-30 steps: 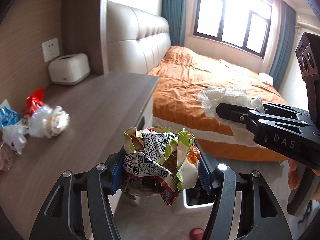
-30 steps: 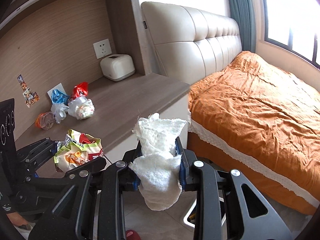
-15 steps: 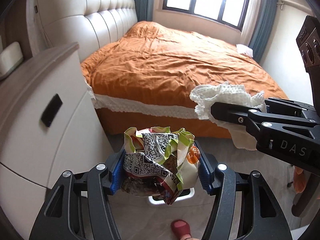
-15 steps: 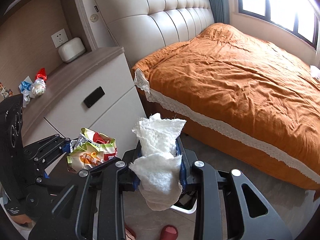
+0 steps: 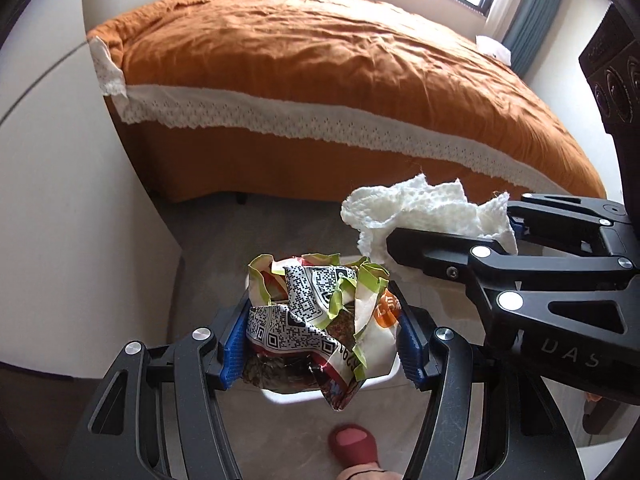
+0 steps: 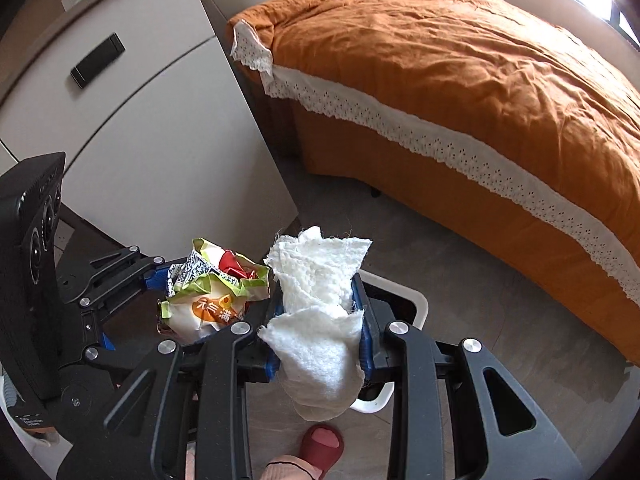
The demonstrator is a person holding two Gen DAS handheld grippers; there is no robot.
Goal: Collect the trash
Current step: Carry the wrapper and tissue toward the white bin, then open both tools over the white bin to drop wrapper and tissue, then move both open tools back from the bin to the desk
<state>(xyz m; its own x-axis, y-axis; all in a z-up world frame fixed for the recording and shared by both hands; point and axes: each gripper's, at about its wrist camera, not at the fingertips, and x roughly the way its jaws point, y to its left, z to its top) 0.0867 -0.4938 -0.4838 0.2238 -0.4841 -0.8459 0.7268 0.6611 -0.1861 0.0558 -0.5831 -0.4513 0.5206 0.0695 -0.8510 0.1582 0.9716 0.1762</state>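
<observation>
My left gripper (image 5: 320, 344) is shut on a crumpled snack wrapper (image 5: 316, 316), green, white and printed with QR codes. It also shows in the right wrist view (image 6: 212, 296). My right gripper (image 6: 320, 332) is shut on a crumpled white paper towel (image 6: 316, 320), also seen in the left wrist view (image 5: 416, 212). Both are held over a white trash bin on the floor, whose rim shows under the wrapper (image 5: 292, 396) and behind the towel (image 6: 404, 292). Most of the bin is hidden by the trash and fingers.
An orange bed (image 5: 320, 64) with a white lace trim stands ahead. A white cabinet (image 6: 132, 112) with a black drawer handle is at the left. The floor (image 6: 460, 292) is grey tile. A foot in a red slipper (image 6: 320, 444) is just below the bin.
Both grippers have swung away from the wooden desktop and tilted down toward the floor. The bin now lies right under the wrapper and the towel. Both grips are unchanged.
</observation>
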